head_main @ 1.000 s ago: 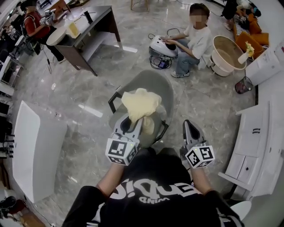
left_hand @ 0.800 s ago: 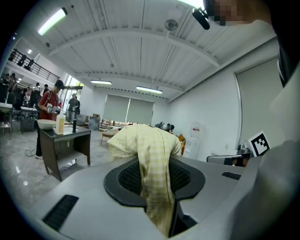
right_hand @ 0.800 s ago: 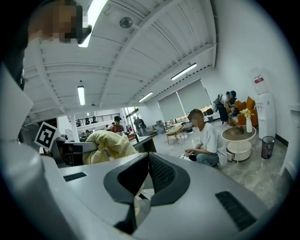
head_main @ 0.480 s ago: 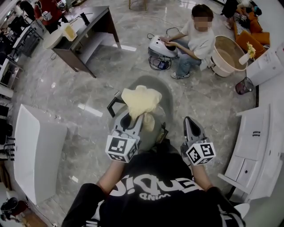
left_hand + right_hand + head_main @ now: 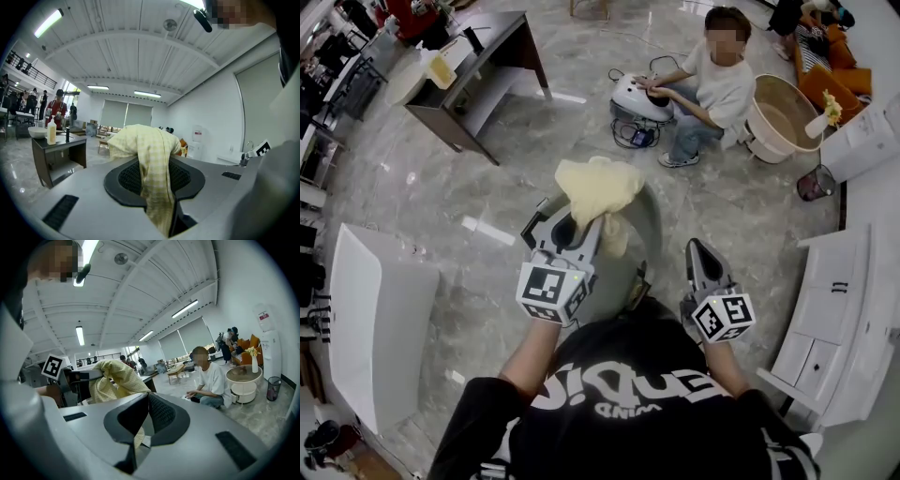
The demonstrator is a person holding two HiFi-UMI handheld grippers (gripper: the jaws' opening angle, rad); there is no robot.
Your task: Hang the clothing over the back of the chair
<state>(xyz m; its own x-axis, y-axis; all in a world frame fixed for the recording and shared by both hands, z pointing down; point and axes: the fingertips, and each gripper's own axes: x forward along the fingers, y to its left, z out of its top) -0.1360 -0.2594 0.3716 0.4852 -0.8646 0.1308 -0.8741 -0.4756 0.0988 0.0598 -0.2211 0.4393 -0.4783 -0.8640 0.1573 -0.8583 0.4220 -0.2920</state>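
In front of wearer, at centre of head view: grey chair [image 5: 649, 225]. Yellow clothing [image 5: 598, 187], bunched, now higher and further toward 12 o'clock than a second ago, over chair, not yet draped on back. Left gripper [image 5: 581, 228] near level, part-closed, clamping cloth. Right gripper [image 5: 697, 253] at 4 o'clock, level, jaws together, empty.

My head camera looks steeply down onto the left gripper [image 5: 579, 228], right gripper [image 5: 697, 248], chair [image 5: 649, 217] and floor [image 5: 487, 187]. Each gripper camera rides close behind its own jaws, facing almost level outward. All three views catch the yellow garment [image 5: 598, 186]; the right gripper view and head view share the seated person [image 5: 715, 86]
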